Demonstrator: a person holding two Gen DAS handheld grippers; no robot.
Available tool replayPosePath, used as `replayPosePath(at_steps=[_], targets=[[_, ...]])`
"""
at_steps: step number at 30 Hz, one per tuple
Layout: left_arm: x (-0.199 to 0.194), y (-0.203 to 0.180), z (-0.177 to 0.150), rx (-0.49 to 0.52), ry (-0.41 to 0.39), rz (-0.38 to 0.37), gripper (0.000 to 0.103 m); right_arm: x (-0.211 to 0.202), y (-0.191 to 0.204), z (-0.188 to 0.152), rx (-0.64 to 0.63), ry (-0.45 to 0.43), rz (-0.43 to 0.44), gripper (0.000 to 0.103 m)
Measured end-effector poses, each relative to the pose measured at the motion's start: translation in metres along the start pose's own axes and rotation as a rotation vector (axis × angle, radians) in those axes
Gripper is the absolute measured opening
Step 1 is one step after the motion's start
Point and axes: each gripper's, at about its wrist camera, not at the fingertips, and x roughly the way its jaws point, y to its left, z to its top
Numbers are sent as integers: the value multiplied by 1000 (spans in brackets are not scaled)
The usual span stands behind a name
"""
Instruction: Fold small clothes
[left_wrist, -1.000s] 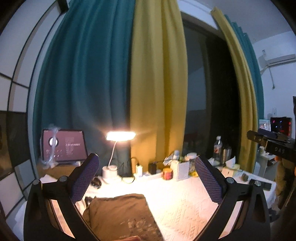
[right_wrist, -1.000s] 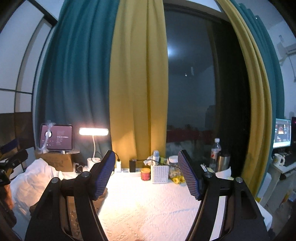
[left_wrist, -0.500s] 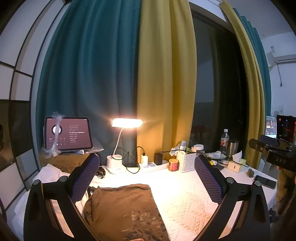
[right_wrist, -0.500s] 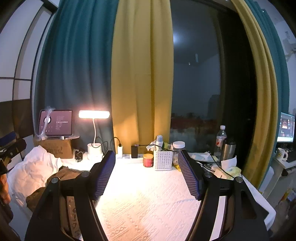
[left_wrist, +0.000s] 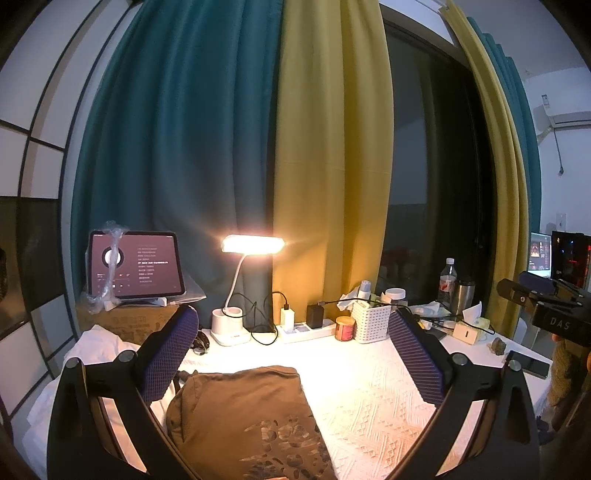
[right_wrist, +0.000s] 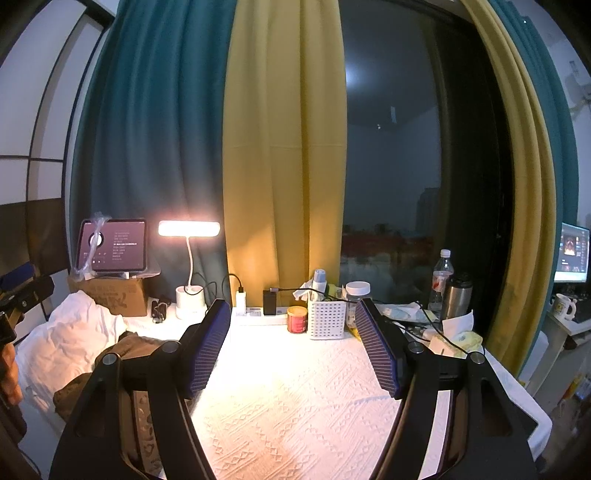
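Observation:
A brown garment with a camouflage print (left_wrist: 243, 417) lies in a folded, roughly rectangular shape on the white textured tablecloth (left_wrist: 369, 398). My left gripper (left_wrist: 295, 354) hovers above it, open and empty. My right gripper (right_wrist: 291, 347) is open and empty over bare cloth, with the brown garment (right_wrist: 122, 354) to its left, partly hidden by the left finger. The other gripper shows at each view's edge: the right one in the left wrist view (left_wrist: 550, 306), the left one in the right wrist view (right_wrist: 22, 295).
A lit desk lamp (left_wrist: 253, 245), a tablet (left_wrist: 135, 266) on a cardboard box, a power strip, a red tin (left_wrist: 345, 328), a white basket (left_wrist: 371, 321), bottles and tissues line the table's back edge. White crumpled cloth (right_wrist: 70, 332) lies at the left. Curtains hang behind.
Both views have tilted downward, so more of the table and garment shows. The garment has not changed shape, and both grippers have stayed open.

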Motion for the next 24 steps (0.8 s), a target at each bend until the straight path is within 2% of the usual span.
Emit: replayPosePath(at_steps=[24], targets=[[2, 0, 0, 4, 6, -4, 101, -4, -6, -2, 1, 0, -29, 73]])
